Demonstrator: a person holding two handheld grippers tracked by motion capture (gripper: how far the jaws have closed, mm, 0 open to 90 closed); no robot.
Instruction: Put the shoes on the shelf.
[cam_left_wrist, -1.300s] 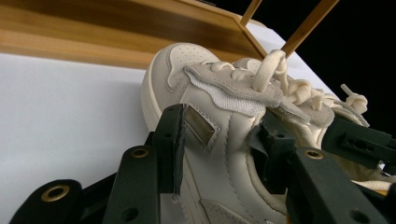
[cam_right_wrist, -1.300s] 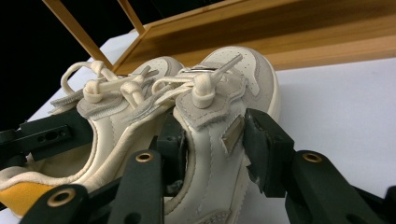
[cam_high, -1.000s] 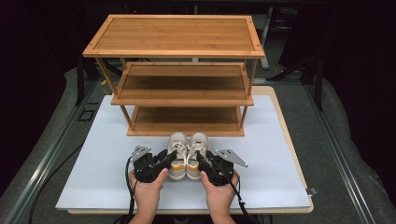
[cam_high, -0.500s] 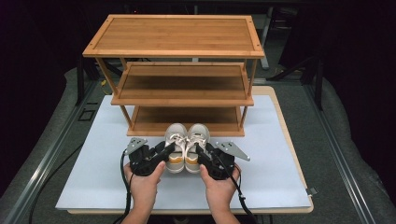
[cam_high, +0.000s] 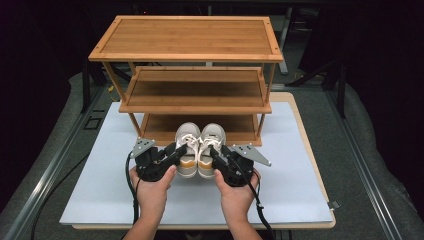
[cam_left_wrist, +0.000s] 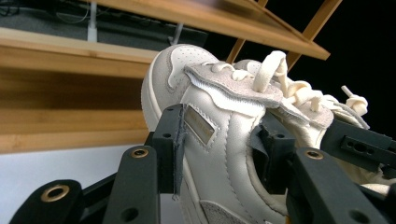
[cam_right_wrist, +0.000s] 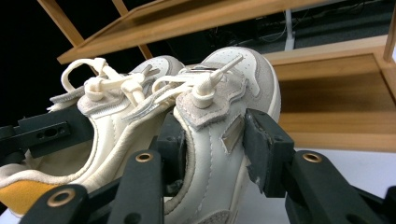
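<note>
A pair of cream-white sneakers with yellow heel linings hangs side by side in front of the bottom shelf (cam_high: 165, 125) of a wooden rack. My left gripper (cam_high: 178, 151) is shut on the left sneaker (cam_high: 187, 145), one jaw outside its collar and one inside. From its own view that gripper (cam_left_wrist: 220, 149) pinches the side wall of the left sneaker (cam_left_wrist: 187, 70). My right gripper (cam_high: 216, 153) is shut the same way on the right sneaker (cam_high: 211, 142). In the right gripper view the gripper (cam_right_wrist: 215, 144) clamps the right sneaker (cam_right_wrist: 243, 70), with the left sneaker (cam_right_wrist: 107, 121) beside it.
The three-tier wooden rack (cam_high: 195, 40) stands at the back of a white mat (cam_high: 95, 195) on the table. Its middle shelf (cam_high: 195, 92) and top are bare. Dark floor and metal rails (cam_high: 45, 170) flank the table.
Both hands have risen together, lifting the two sneakers off the mat and a little toward the rack. The grips look unchanged.
</note>
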